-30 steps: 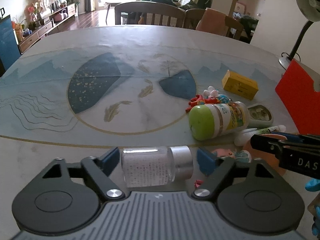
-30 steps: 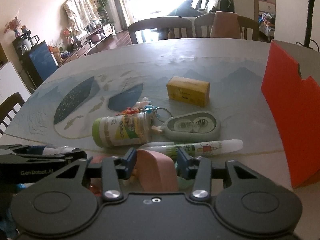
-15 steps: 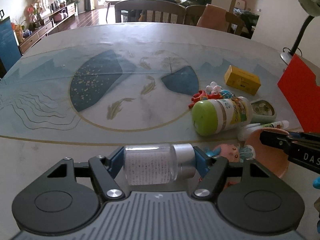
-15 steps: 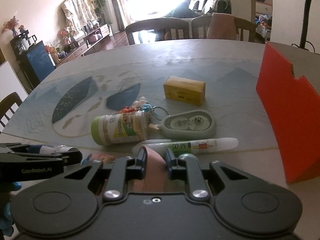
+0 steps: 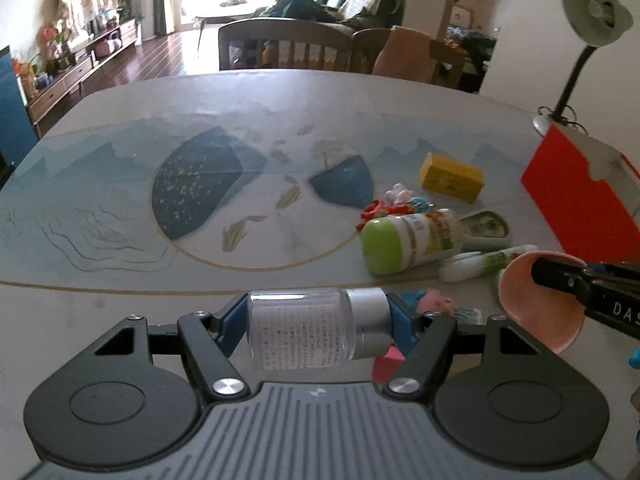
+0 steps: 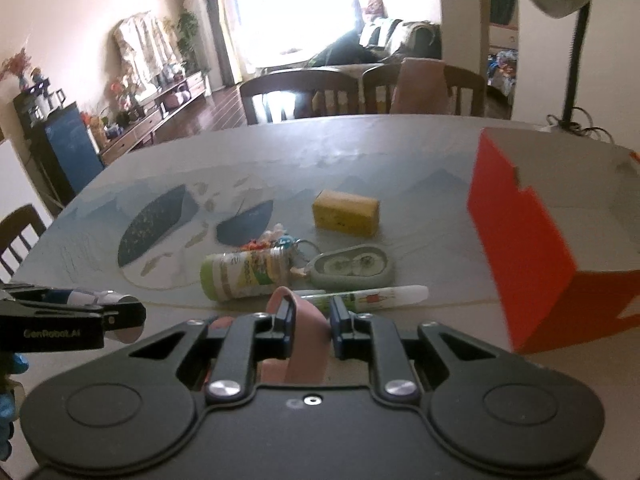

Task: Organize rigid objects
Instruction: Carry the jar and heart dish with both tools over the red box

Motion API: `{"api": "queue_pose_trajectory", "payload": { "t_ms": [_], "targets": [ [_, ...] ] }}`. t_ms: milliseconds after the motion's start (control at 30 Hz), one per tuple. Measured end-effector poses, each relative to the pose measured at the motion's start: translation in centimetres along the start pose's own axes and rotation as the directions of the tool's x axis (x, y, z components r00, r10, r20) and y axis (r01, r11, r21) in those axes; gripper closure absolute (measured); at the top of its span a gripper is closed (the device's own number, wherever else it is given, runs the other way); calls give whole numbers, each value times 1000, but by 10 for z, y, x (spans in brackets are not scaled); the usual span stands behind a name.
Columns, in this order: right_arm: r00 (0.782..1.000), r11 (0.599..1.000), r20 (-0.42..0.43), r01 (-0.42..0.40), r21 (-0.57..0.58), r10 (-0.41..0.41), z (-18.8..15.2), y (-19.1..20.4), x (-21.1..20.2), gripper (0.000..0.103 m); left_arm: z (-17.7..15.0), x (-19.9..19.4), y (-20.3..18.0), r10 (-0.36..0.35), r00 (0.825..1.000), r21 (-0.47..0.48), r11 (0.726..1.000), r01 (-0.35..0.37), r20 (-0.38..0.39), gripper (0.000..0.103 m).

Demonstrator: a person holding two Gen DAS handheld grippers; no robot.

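Note:
My left gripper (image 5: 310, 322) is shut on a clear plastic bottle (image 5: 304, 330) with a silver cap, held crosswise by its two ends above the table's near edge. In the right wrist view my right gripper (image 6: 310, 316) is shut on the rim of a pink bowl (image 6: 304, 344), lifted off the table. The same pink bowl (image 5: 536, 300) shows at the right in the left wrist view. On the table lie a green-capped bottle (image 6: 244, 274), a yellow box (image 6: 346, 214), a grey tape dispenser (image 6: 352, 266), a white tube (image 6: 380, 294) and a keychain of small toys (image 6: 276, 242).
A red open box (image 6: 524, 240) stands at the right of the table. A desk lamp (image 5: 576, 52) stands behind it. A pink toy figure (image 5: 434, 302) lies near the front edge. Chairs (image 5: 288, 46) line the far side. The patterned table mat (image 5: 192, 184) stretches to the left.
Both grippers closed, the left on the clear bottle and the right on the pink bowl's rim. Both then rose, lifting the bottle and the bowl off the table.

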State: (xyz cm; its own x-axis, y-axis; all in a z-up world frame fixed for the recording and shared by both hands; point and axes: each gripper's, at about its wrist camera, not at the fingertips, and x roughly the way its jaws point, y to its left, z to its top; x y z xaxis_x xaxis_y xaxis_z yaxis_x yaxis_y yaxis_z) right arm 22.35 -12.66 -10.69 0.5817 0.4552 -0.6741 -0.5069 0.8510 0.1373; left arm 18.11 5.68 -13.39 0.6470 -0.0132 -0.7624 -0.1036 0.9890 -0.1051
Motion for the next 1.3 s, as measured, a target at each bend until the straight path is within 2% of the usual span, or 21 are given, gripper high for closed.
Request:
{"api": "queue_pose_trajectory", "payload": {
  "t_ms": [367, 700, 1000, 1300],
  "targets": [
    [996, 997, 70, 56, 46, -59, 8, 1, -77, 86, 11, -61, -28, -121, 992, 130, 985, 117, 29, 31],
    [988, 990, 105, 99, 103, -109, 22, -25, -113, 86, 27, -99, -70, -227, 973, 234, 949, 213, 33, 31],
    [976, 980, 129, 161, 116, -176, 41, -85, -120, 86, 52, -92, -128, -282, 959, 293, 919, 263, 26, 31],
    [969, 970, 121, 197, 140, -215, 63, -163, -102, 86, 83, -59, -213, -302, 953, 343, 897, 277, 20, 31]
  ]
}}
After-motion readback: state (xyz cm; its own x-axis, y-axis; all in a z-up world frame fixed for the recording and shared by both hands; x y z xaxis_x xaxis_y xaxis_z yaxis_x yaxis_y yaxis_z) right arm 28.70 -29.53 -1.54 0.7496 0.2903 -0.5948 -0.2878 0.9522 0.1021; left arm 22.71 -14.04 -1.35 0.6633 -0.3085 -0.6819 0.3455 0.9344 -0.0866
